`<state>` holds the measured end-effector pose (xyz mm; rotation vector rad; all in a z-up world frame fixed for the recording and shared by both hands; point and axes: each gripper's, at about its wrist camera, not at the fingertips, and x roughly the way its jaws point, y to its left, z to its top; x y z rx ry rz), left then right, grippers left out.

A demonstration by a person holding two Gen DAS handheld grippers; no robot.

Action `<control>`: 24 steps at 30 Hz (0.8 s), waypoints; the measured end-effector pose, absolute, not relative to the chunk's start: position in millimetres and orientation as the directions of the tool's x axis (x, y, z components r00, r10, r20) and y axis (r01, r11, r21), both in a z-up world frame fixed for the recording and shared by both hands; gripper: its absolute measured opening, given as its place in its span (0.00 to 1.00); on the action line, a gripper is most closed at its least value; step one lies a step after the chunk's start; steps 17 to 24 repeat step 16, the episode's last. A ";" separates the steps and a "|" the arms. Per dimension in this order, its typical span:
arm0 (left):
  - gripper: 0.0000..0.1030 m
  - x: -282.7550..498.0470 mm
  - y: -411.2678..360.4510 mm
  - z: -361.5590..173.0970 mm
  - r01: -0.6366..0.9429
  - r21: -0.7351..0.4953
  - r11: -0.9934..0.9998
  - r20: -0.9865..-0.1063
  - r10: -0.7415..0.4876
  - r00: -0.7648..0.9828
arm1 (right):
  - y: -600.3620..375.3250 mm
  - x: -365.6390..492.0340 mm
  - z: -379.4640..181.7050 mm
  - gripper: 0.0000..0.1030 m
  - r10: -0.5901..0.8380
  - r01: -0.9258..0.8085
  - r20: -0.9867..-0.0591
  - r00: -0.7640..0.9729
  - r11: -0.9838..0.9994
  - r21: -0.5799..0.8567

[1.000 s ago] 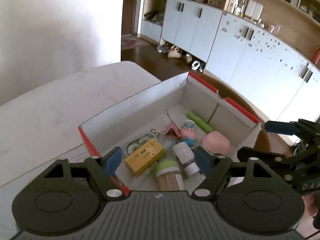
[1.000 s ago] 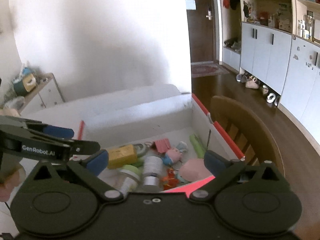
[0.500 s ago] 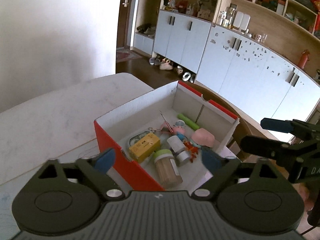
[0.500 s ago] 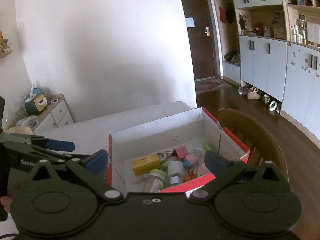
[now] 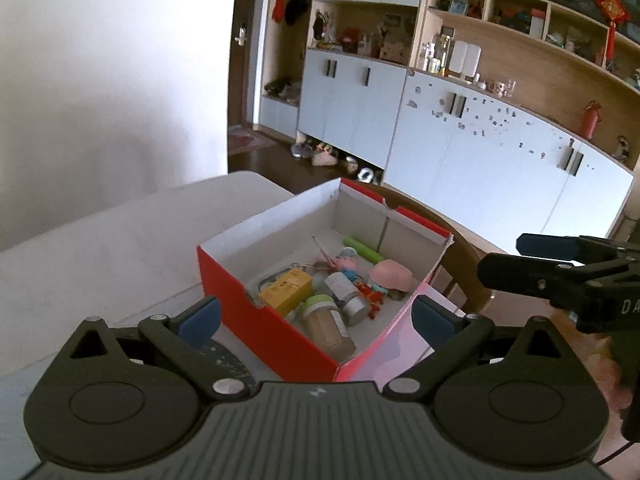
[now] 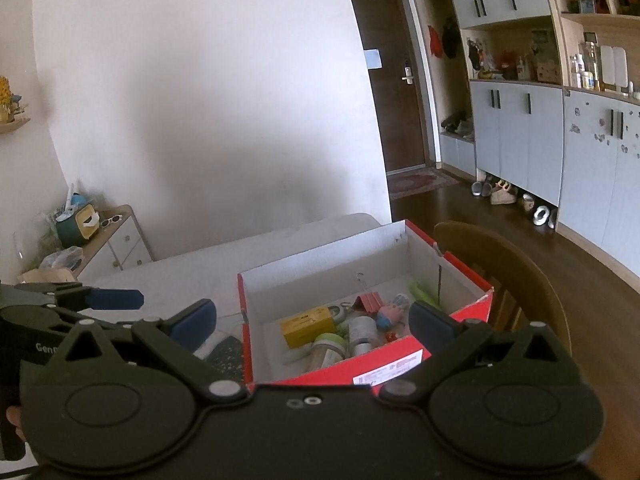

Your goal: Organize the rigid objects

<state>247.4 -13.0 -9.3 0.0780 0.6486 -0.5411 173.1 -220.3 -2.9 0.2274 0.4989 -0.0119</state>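
A red cardboard box (image 5: 276,328) with a white inside stands on the white table (image 5: 100,248); it also shows in the right wrist view (image 6: 384,368). In it lie a yellow box (image 5: 285,292), a green-capped jar (image 5: 328,326), a white bottle (image 5: 344,292), a pink cap (image 5: 390,274), a green tube (image 5: 364,250) and small toys. My left gripper (image 5: 316,316) is open and empty, above and in front of the box. My right gripper (image 6: 312,320) is open and empty, also held back from it.
A wooden chair (image 6: 516,276) stands behind the box at the table's right side. A dark speckled mat (image 6: 226,354) lies on the table left of the box. A white side cabinet (image 6: 116,244) stands far left. Cupboards (image 5: 460,160) line the far wall.
Both grippers have pulled up and back from the box, which now looks smaller and farther. Its contents have not moved. Both stay open.
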 end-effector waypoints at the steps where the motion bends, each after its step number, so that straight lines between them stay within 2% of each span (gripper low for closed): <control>1: 0.99 244.7 -12.8 -8.5 0.503 -0.091 0.860 -0.589 -0.453 0.669 | -220.5 171.7 -2.4 1.00 0.044 0.067 -0.474 0.879 0.974 0.216; 24: 0.99 236.4 -12.6 -10.6 0.510 -0.135 0.850 -0.595 -0.481 0.644 | -223.2 168.3 -9.9 1.00 0.039 0.092 -0.492 0.870 0.966 0.240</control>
